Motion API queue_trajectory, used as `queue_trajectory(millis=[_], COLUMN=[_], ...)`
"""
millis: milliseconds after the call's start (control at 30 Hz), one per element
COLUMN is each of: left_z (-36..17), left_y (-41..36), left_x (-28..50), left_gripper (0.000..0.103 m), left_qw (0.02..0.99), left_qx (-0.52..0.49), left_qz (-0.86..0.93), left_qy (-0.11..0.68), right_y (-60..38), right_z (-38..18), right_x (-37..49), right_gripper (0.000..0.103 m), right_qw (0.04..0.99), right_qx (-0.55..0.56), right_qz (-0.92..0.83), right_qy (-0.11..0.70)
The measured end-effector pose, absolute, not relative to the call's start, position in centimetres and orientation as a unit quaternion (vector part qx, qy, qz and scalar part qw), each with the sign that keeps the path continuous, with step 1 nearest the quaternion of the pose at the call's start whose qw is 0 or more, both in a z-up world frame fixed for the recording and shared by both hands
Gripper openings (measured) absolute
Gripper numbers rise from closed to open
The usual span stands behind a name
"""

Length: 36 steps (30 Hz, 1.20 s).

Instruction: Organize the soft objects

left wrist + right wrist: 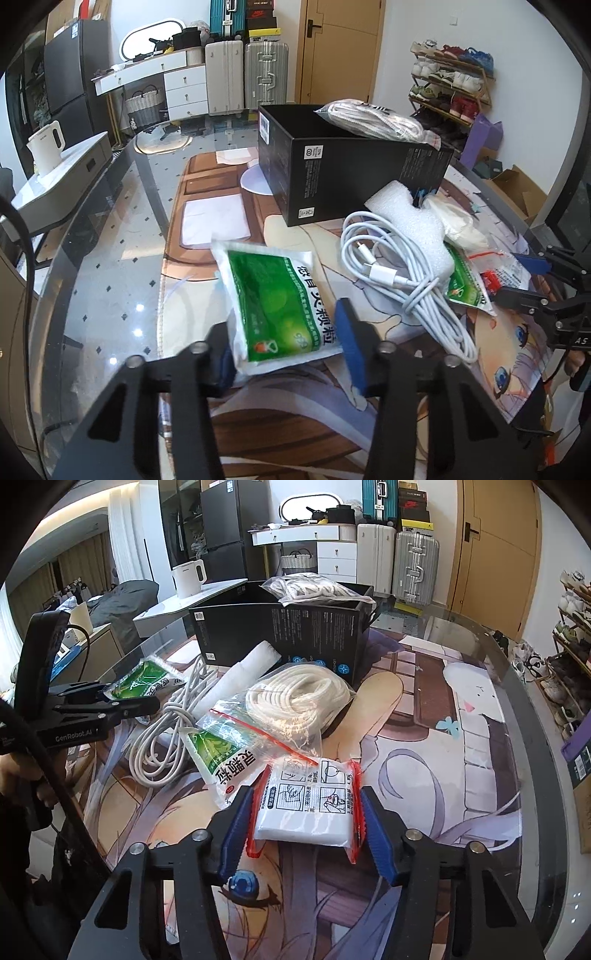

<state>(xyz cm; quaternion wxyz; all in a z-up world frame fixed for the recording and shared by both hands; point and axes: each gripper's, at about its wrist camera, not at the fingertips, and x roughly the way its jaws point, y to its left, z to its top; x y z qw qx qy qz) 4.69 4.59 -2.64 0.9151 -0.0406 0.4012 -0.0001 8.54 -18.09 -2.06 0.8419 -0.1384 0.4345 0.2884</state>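
Note:
My left gripper [288, 345] is open, its jaws on either side of a green-and-white sachet [273, 302] lying on the printed mat. My right gripper [306, 825] is open around a white packet with red edges [310, 805]; whether the pads touch it I cannot tell. A black box [351, 170] stands behind, with a bagged white rope [373, 120] on top. A coiled white cable [399, 280], white foam [402, 214], a second green sachet [218, 760] and a bagged rope coil [295, 701] lie in a pile between the grippers.
The glass table [103, 295] has a curved edge at left. A white kettle [46, 147] stands on a side unit. Suitcases [243, 74], a door and a shoe rack [450, 81] are behind. The left gripper also shows in the right wrist view [122, 705].

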Motion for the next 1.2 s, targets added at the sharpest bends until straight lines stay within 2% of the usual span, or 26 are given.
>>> queue_trajectory(millis=[67,500,600,633,667,700,1033,1200], left_z=[-2.6,-2.4,-2.3,-2.3,-2.3,-2.3,-2.7,-2.7], left_y=[4.5,4.8,5.0,5.0,5.1,5.1,5.9,5.6], left_x=[4.7,4.2,4.2,4.3,4.4,4.4,5.2,5.5], left_gripper=[0.026,0.021,0.025,0.033,0.048,0.054,0.056,0.063], left_qw=[0.916,0.917,0.915,0.915,0.914,0.914,0.910,0.906], left_qx=[-0.039,-0.053,-0.055,-0.054,-0.052,-0.049,-0.029,-0.017], left_qz=[-0.001,-0.010,-0.006,-0.004,0.000,0.004,0.030,0.017], left_qy=[0.400,0.395,0.399,0.400,0.402,0.403,0.414,0.422], right_y=[-18.2,-18.3,-18.3,-18.3,-18.2,-18.2,-18.3,-18.3], right_z=[-2.0,-1.9,-1.9,-1.9,-1.9,-1.9,-2.0,-2.0], right_x=[8.5,8.2,8.2,8.3,8.3,8.4,8.6,8.7], right_gripper=[0.056,0.056,0.056,0.056,0.056,0.056,0.056,0.056], right_qw=[0.842,0.840,0.839,0.839,0.839,0.838,0.838,0.838], right_qx=[-0.136,-0.135,-0.136,-0.137,-0.138,-0.138,-0.139,-0.138], right_qz=[0.290,0.294,0.295,0.296,0.296,0.297,0.297,0.298], right_qy=[0.435,0.435,0.436,0.436,0.436,0.436,0.436,0.436])
